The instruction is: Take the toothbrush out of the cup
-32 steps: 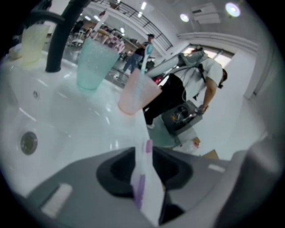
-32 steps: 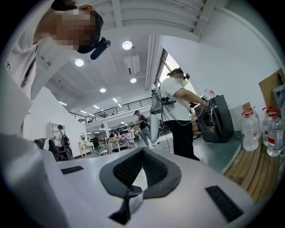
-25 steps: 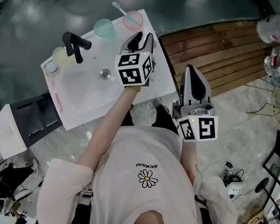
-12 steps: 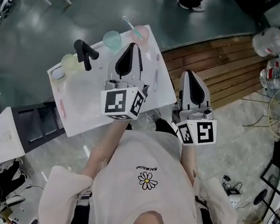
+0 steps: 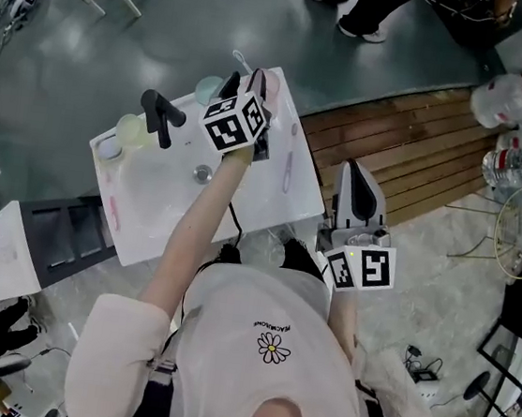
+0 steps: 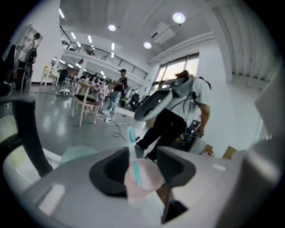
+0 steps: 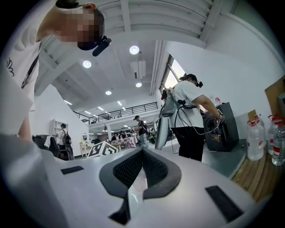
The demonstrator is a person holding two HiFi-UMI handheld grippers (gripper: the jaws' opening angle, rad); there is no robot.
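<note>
My left gripper (image 5: pixel 242 82) had shot forward from over the basin to the back right corner of the white sink unit (image 5: pixel 159 228), and my right gripper (image 5: pixel 358 173) had hardly budged off the unit's right edge. Starting at the far left: a yellow-green cup (image 5: pixel 131 128) stood at the back left corner, and just beside it rose the black faucet (image 5: pixel 160 110), which filled the left rim of the left gripper view. Next along the back edge came a teal cup (image 5: pixel 208 88), just left of my left fingers. Then the main event: in the left gripper view my left fingers were opening, spread wide, with the pink cup (image 6: pixel 142 178) right between them and neither pad pressing on it. The toothbrush (image 6: pixel 132 151) stood inside that pink cup, its pale teal handle leaning left and its head poking above the rim, so it was not out yet. From the head view the brush tip showed just beyond my fingertips, at the counter's back edge. To the right of that, a slim pale stick (image 5: pixel 288 168) lay flat on the counter; I could not tell what it was. Further right, my right fingers were pressed together with nothing between them, pointing ahead over the wooden decking (image 5: pixel 413 127). Far right, clear water bottles (image 5: pixel 507 91) lay on the floor.
</note>
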